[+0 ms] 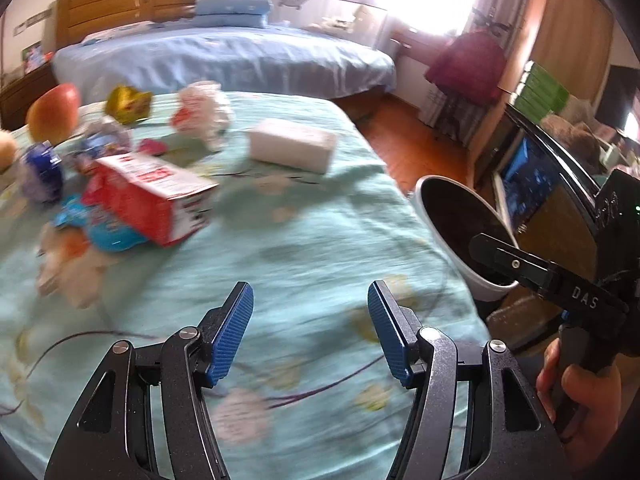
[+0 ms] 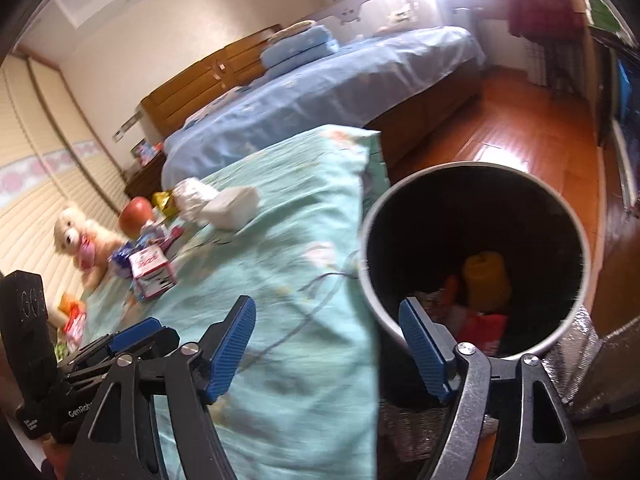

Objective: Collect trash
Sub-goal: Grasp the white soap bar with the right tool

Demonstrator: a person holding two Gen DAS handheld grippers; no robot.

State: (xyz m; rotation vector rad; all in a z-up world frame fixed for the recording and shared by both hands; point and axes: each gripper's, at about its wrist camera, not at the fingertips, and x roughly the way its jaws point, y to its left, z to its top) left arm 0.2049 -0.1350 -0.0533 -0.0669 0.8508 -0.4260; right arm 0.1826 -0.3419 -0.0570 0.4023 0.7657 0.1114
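**Both claws empty beside the bin, trash left on the bedspread**

Blue ribbed pads of the left gripper [image 1: 310, 332] are seen nearest the left wrist camera, spread well apart with nothing between them; only the pale green floral bedspread [image 1: 280, 248] is framed in the gap. Further up the bedspread a blurred heap of trash is spread: a red and white carton lying on its side [image 1: 152, 196], crumpled blue foil wrappers [image 1: 42, 172], a gold wrapper [image 1: 128, 104], a crumpled white and red plastic bag [image 1: 204, 114] and a white rectangular tissue pack [image 1: 292, 144]. A red and yellow apple [image 1: 54, 112] is seen at the far left edge of the heap. A white round waste bin with a black liner [image 1: 452, 256] stands off the right edge of the bedspread, and the right gripper's black finger is seen over its rim, held by a hand [image 1: 580, 396].

In the right wrist view the right gripper [image 2: 328, 340] is likewise wide open and empty, one pad over the bedspread and the other over the bin's rim [image 2: 372, 280]. Inside the bin a yellow crumpled item [image 2: 486, 280] and red wrappers [image 2: 480, 328] are lying at the bottom. A cream plush dog [image 2: 80, 240] is propped near the wall beyond the trash heap
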